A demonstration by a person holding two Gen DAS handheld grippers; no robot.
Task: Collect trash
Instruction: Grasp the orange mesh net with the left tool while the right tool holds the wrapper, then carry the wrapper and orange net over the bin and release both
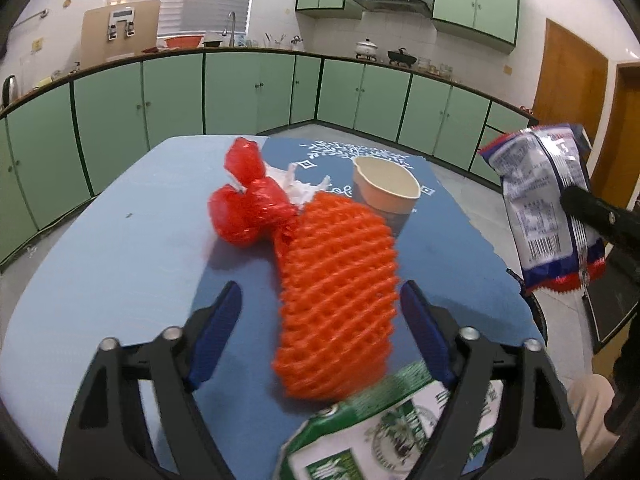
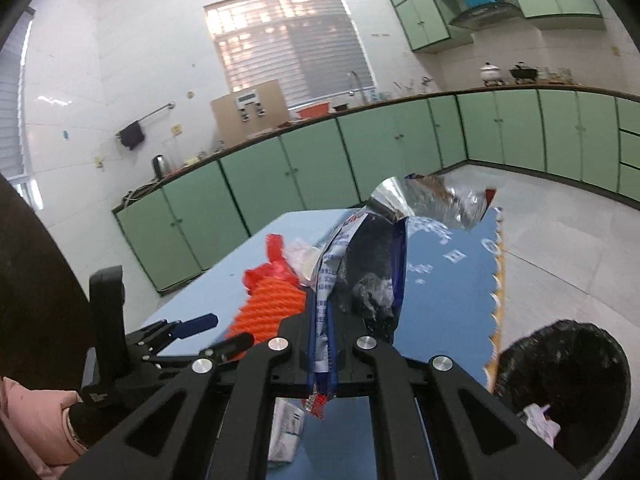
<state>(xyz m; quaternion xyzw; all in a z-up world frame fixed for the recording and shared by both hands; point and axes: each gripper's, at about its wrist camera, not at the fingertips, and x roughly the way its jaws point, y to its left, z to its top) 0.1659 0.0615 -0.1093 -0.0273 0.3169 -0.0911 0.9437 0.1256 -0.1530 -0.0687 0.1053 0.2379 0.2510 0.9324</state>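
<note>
Left wrist: I'm bringing the left claw (image 1: 320, 300) in wide around the orange foam net (image 1: 336, 292), mid-worktop (image 1: 100, 280), pads not pressing yet. A paper cup (image 1: 386, 190) is standing behind, a green carton (image 1: 384, 432) at the near edge.

Right wrist: the right claw (image 2: 324, 332) is clamping a snack wrapper (image 2: 360, 256). The black bin (image 2: 568, 380) is sitting off the worktop's right edge; I judge that's next.

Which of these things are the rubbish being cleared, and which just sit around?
Rubbish job:
- orange foam net sleeve
- red crumpled plastic bag
- paper cup
- green-and-white carton
- silver-blue snack wrapper, in the right gripper
- black-lined bin

Lying about:
- white pot
- kettle
</note>
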